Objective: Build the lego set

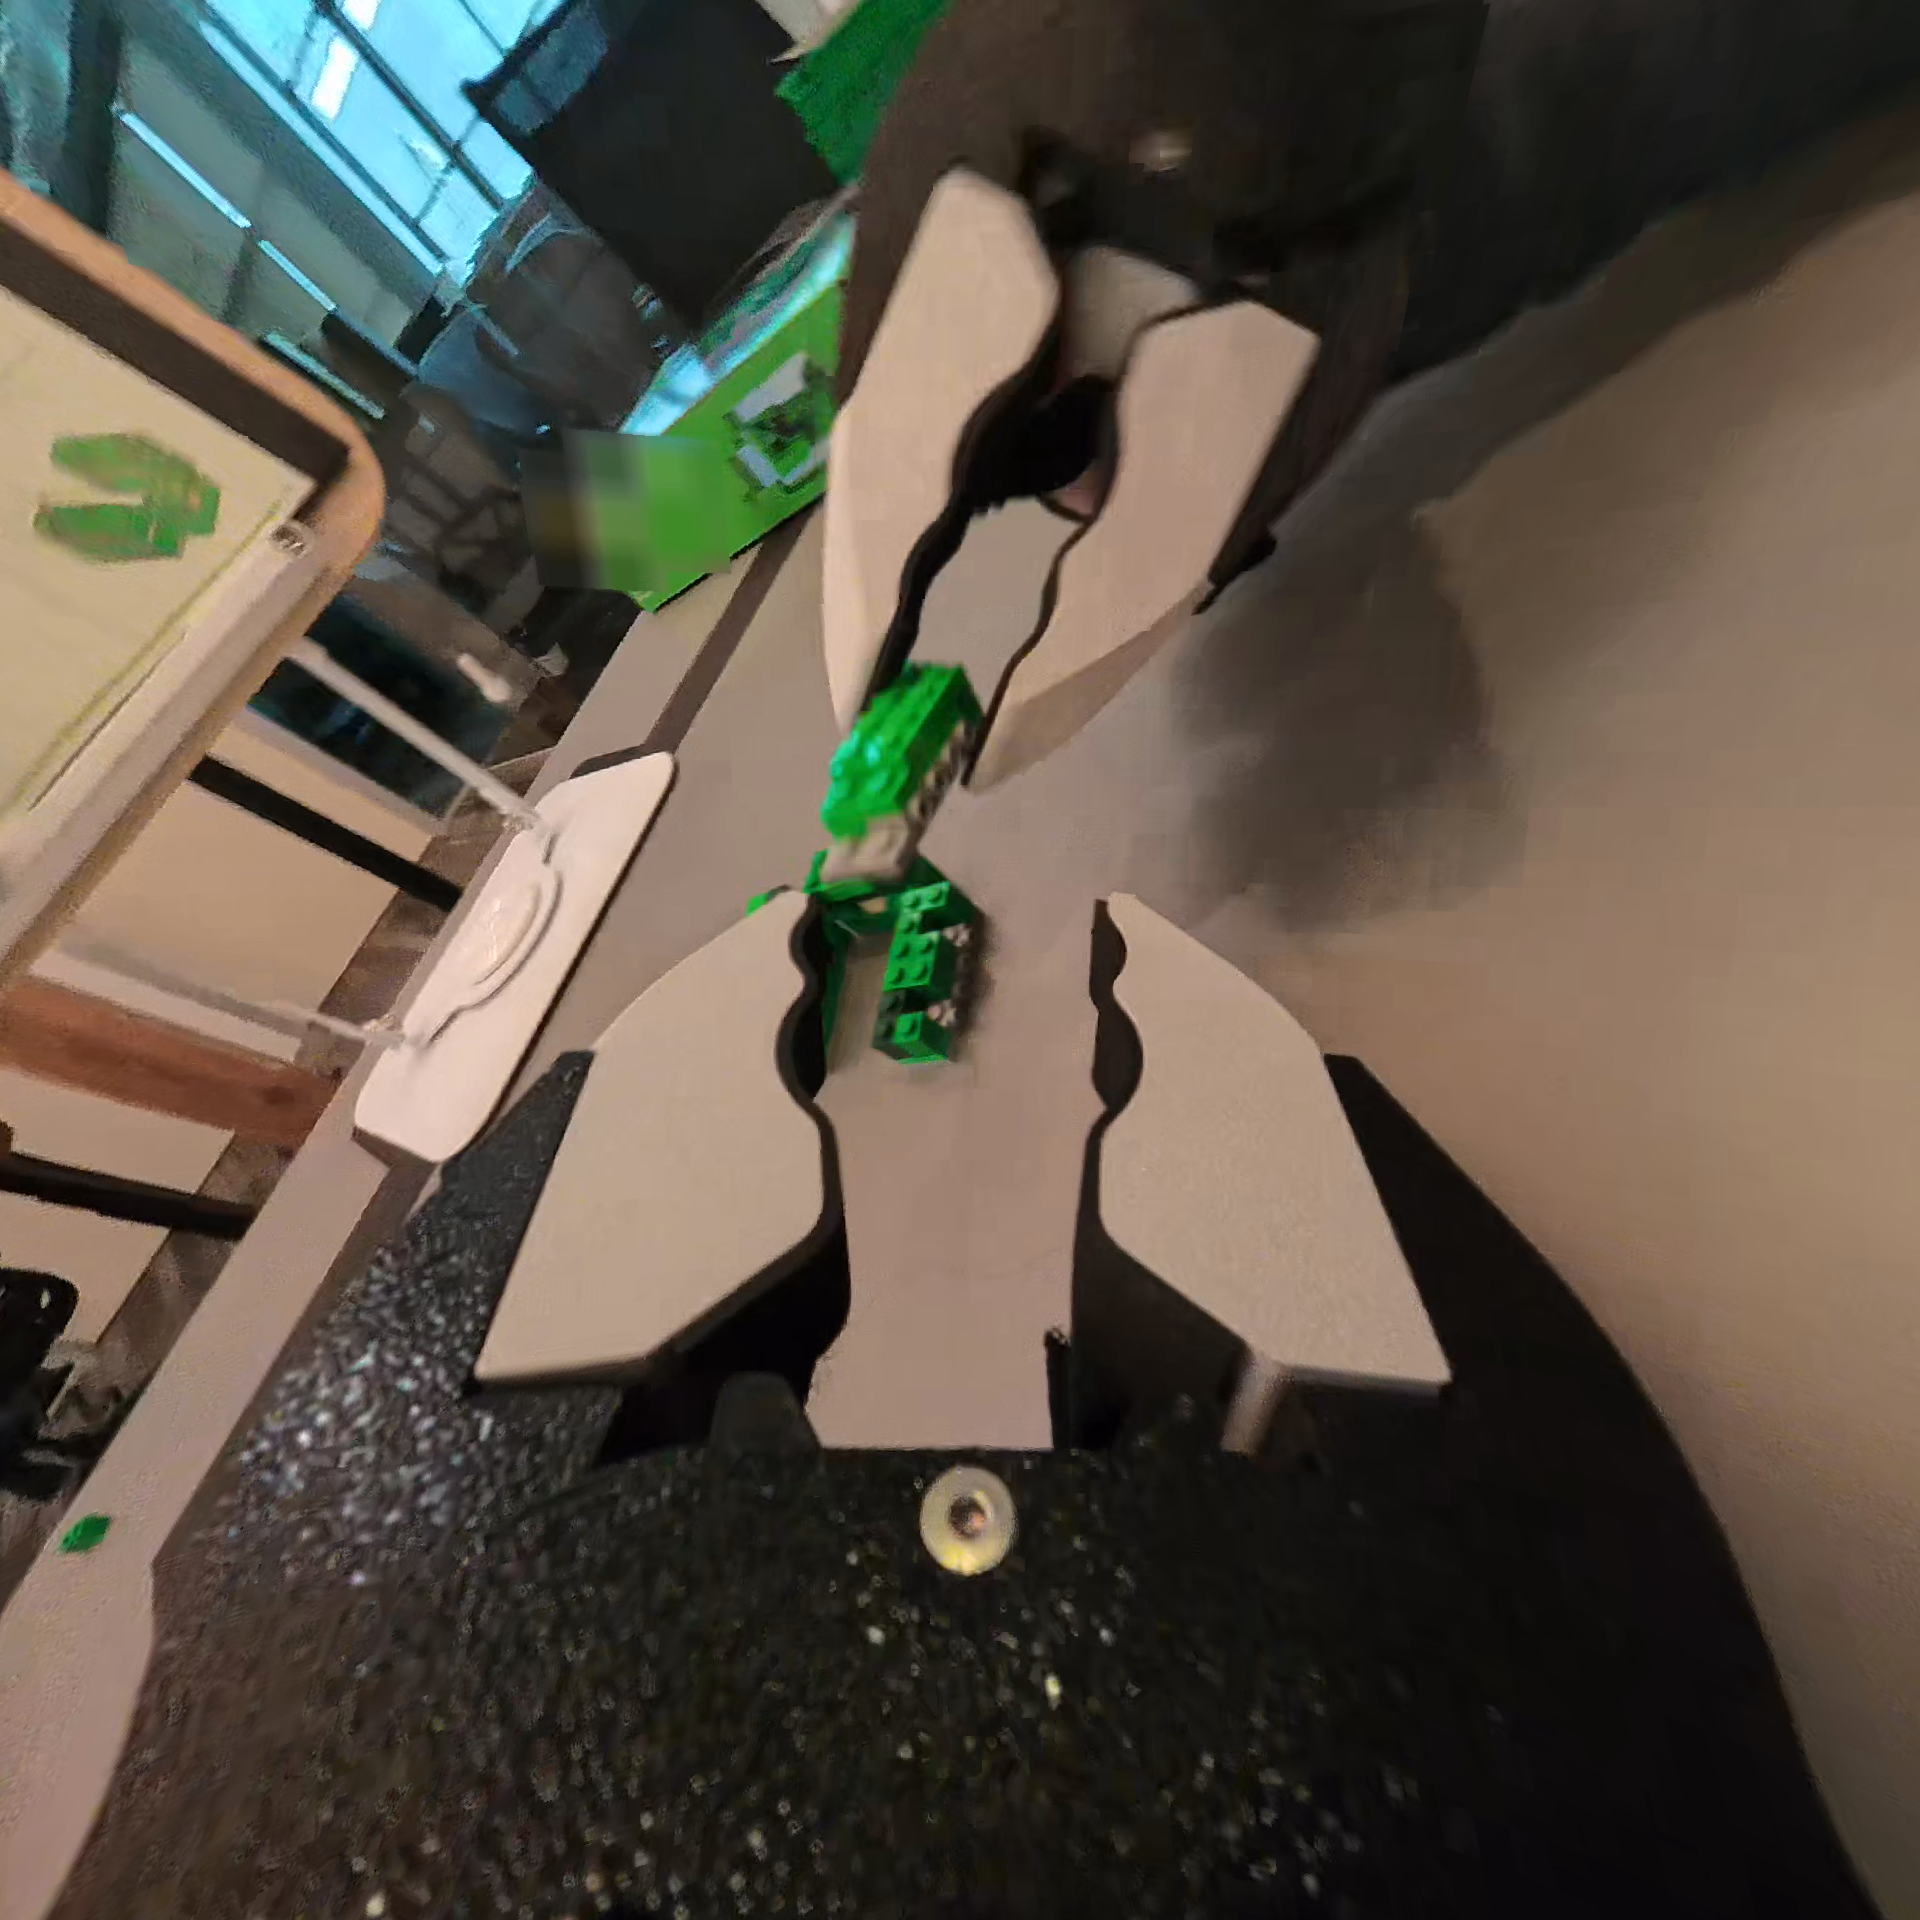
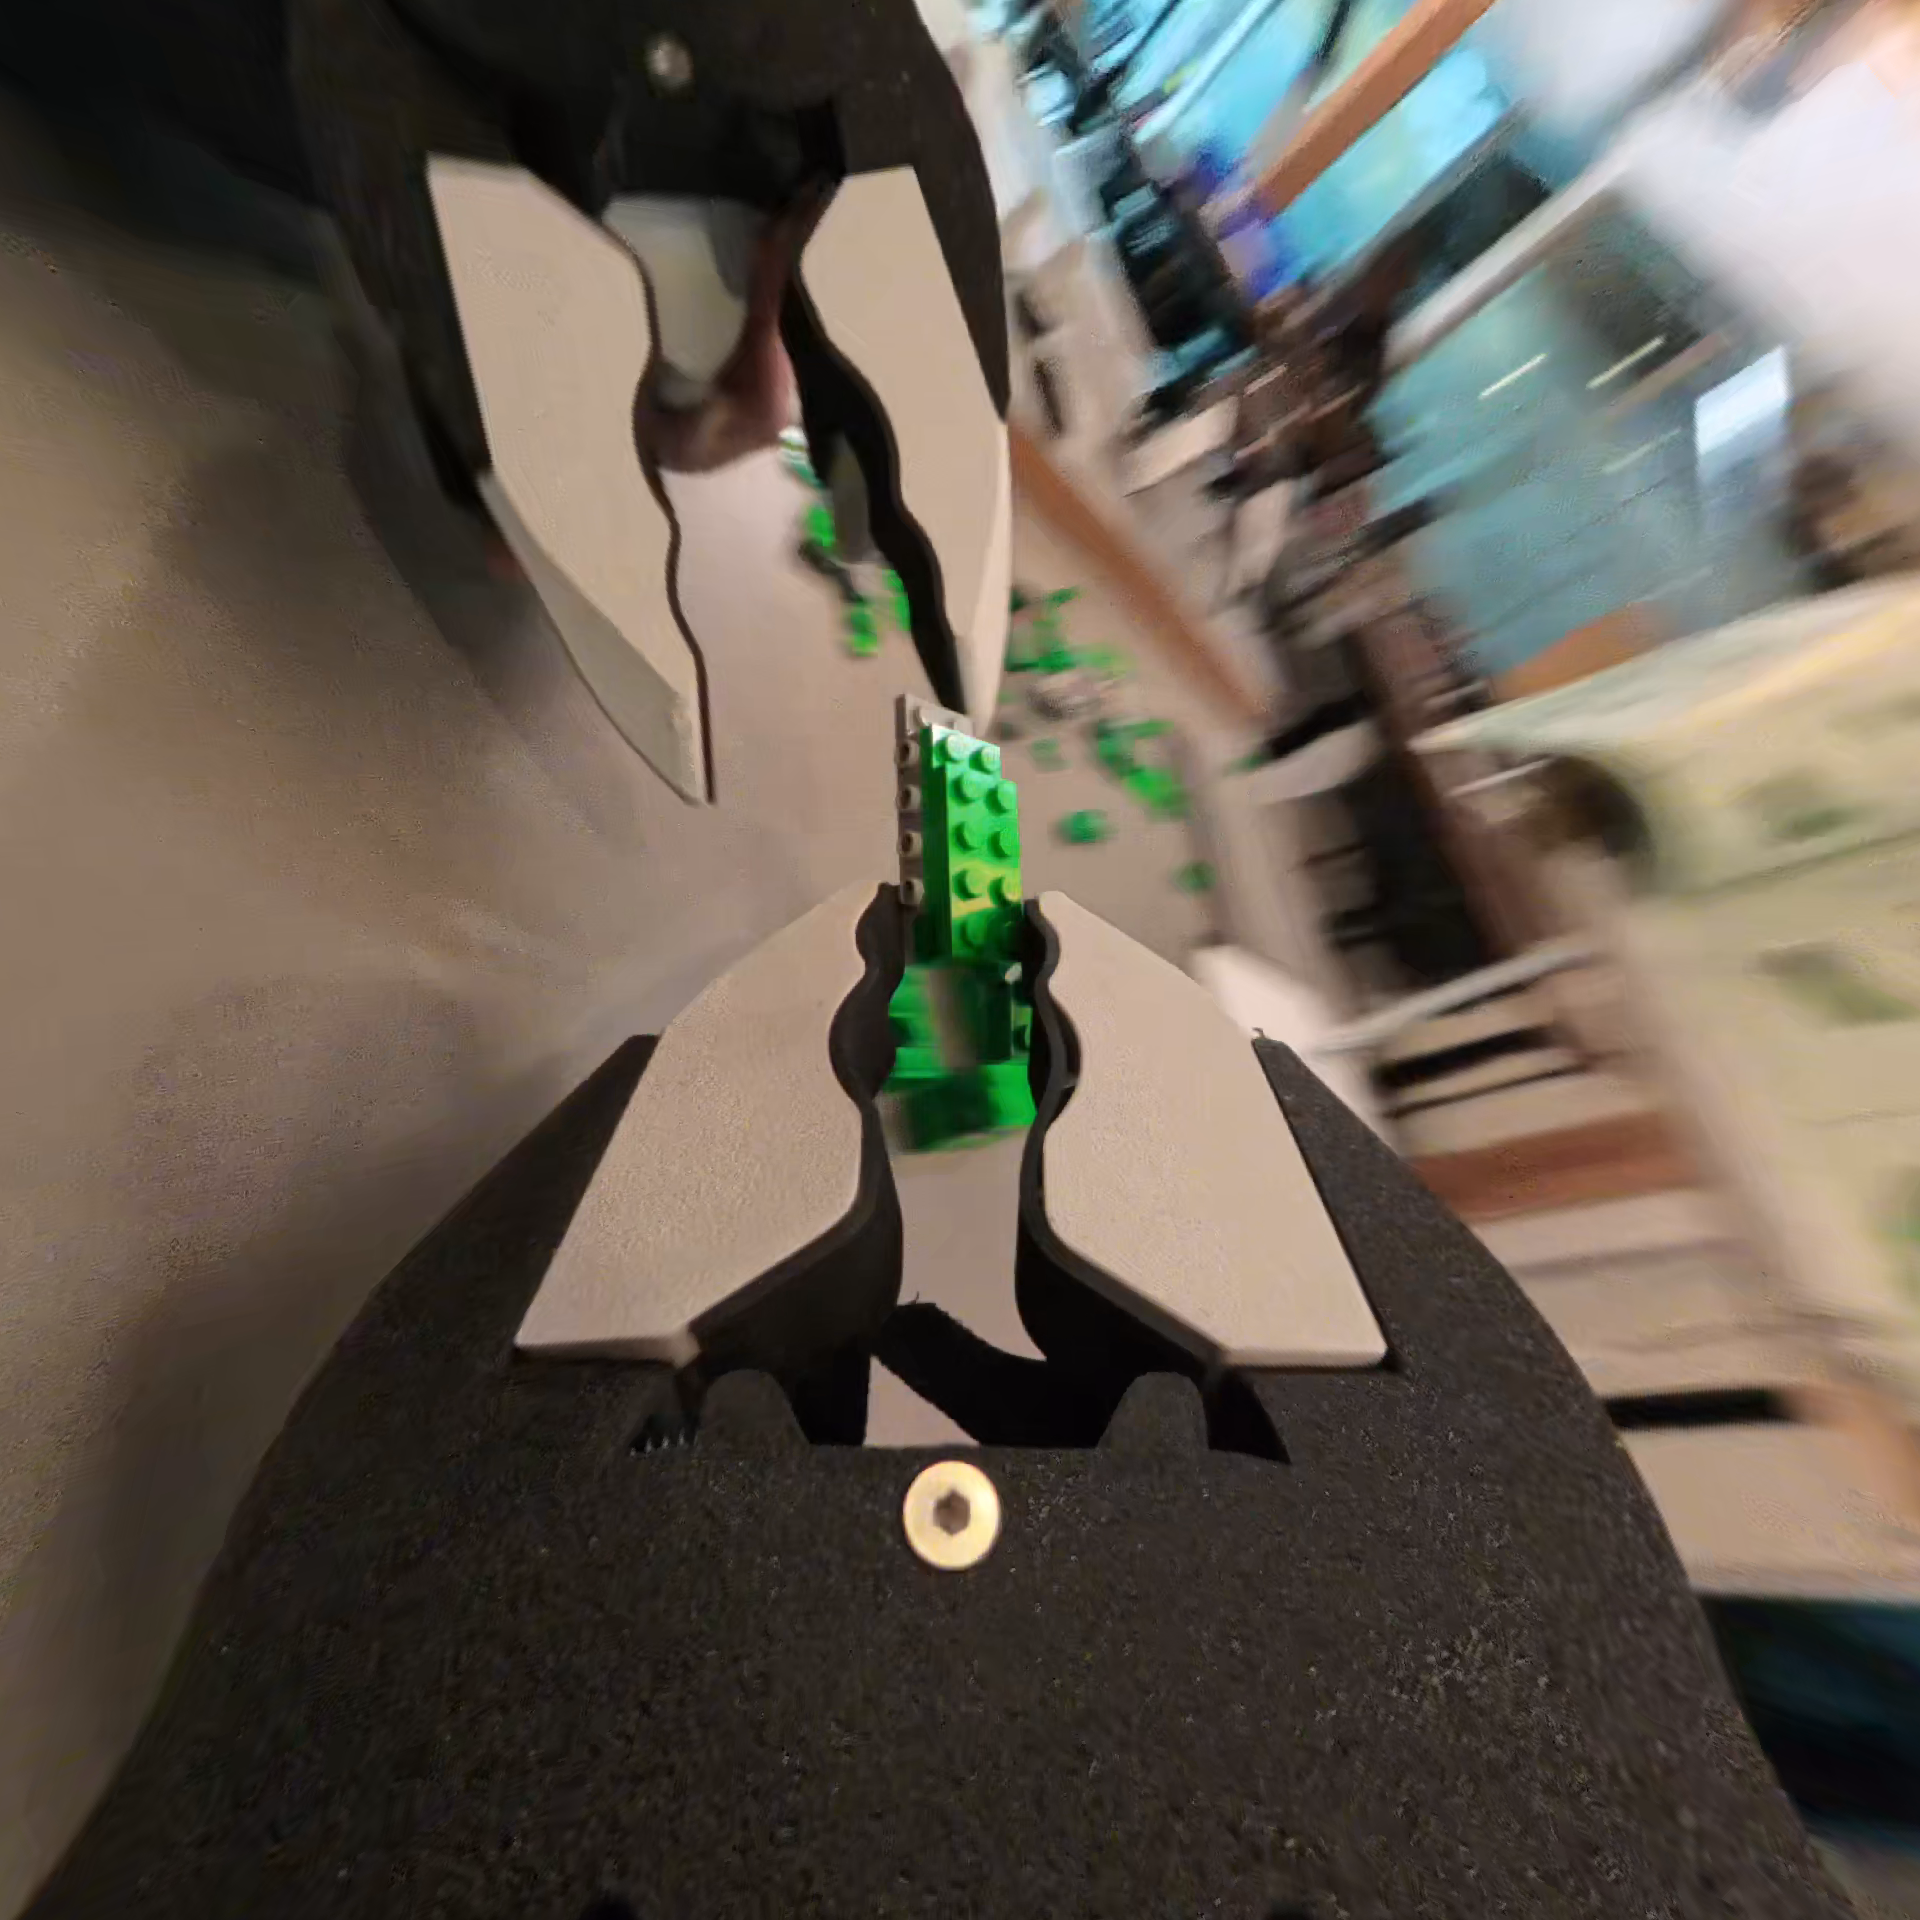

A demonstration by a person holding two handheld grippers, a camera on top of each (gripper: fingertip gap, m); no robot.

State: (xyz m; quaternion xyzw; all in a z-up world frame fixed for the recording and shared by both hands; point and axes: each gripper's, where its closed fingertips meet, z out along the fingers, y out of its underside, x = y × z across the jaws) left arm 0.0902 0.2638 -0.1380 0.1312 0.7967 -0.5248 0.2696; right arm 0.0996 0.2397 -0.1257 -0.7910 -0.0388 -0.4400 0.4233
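Lego assembly [image 2: 961, 935], a stack of green bricks with a grey strip along one edge, sits clamped between the jaws of the right gripper [image 2: 956, 904], its studded end projecting forward past the fingertips, above the pale table [image 2: 208, 727]. In the left wrist view the same assembly [image 1: 904, 758] appears at the tips of the right gripper [image 1: 914, 769], which points toward the camera. A second green piece [image 1: 920, 971] lies between the widely parted jaws of the left gripper [image 1: 951, 914], close to the left finger; whether it rests on the table or touches that finger cannot be told through the blur. The left gripper holds nothing firmly.

Risks, as judged. The right grip falls on only the lower part of the stack, so a sideways push during mating could lever the bricks apart or twist them out of the jaws. The second piece is unclamped; pressing onto it may make it skid or tip. Both views are motion-blurred, suggesting fast travel, which raises the chance of misaligned studs. Loose green bricks [image 2: 1081, 826] scattered beyond could be knocked. An instruction sheet on a stand [image 1: 135, 540] and a green box [image 1: 727, 457] stand at the table's far edge, well apart.
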